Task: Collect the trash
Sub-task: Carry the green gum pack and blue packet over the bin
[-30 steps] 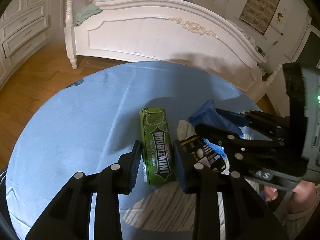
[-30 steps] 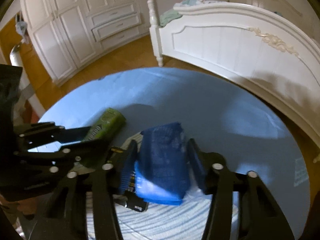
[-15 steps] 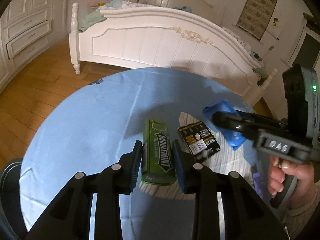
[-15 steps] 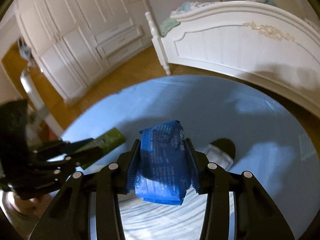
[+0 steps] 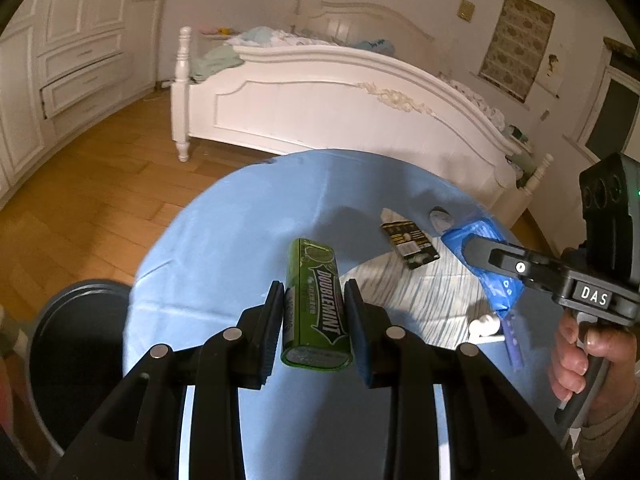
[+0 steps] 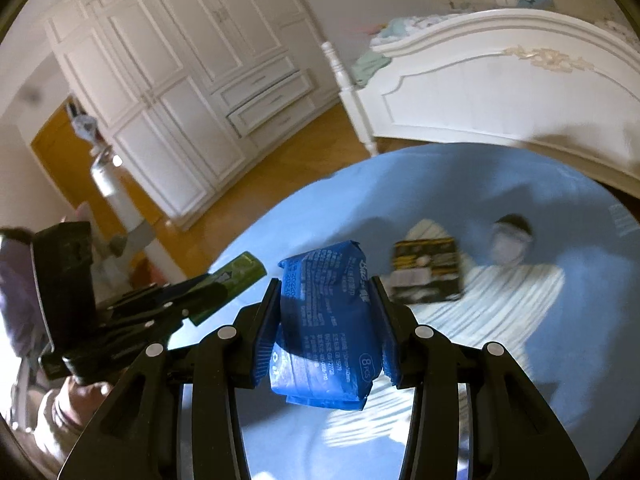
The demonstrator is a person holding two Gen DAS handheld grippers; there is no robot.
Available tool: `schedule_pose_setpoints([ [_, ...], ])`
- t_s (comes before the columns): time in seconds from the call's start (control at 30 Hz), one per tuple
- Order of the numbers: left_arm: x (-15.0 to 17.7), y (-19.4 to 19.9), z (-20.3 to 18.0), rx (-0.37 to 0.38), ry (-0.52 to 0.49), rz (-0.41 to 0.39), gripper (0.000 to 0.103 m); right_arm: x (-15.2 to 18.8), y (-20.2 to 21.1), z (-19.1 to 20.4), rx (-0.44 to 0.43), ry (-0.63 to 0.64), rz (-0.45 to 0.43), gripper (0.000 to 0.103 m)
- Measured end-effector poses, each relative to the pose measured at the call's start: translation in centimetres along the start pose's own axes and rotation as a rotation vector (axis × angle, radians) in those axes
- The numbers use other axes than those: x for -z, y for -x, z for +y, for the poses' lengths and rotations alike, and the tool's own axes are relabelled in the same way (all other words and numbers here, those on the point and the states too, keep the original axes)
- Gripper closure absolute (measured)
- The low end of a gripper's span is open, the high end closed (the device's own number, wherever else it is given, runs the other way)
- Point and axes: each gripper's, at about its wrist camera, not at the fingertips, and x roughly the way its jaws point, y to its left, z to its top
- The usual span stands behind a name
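Note:
My left gripper is shut on a green Doublemint gum box and holds it lifted above the blue table. My right gripper is shut on a blue tissue pack, also lifted; that pack shows at the right of the left wrist view. A black and yellow packet and a small crumpled white wrapper lie on the table. The gum box also shows at the left of the right wrist view.
A dark round bin stands on the floor at the table's left edge. A striped cloth lies on the table. A white bed stands behind, white wardrobes to the left.
Both grippers have closed on their items and lifted them off the table. The left one has risen and drawn back with the gum box, and the bin has come into view.

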Motion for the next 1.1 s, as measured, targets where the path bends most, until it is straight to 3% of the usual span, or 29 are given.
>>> schedule_pose_setpoints([
  [0.5, 4.5, 5.7, 9.2, -0.111, 0.166, -0.060, 0.072, 1.7, -5.3, 9.6, -0.097, 0.098, 0.122, 0.060],
  [0.87, 7.7, 7.6, 14.6, -0.227, 0.248, -0.053, 0.072, 3.0, -11.6, 17.5, -0.168, 0.178, 0.233, 0.060],
  [1.1, 9.4, 8.2, 17.4, -0.256, 0.300, -0.041, 0.072, 3.4, -15.3, 21.2, -0.176, 0.238, 0.296, 0.060],
])
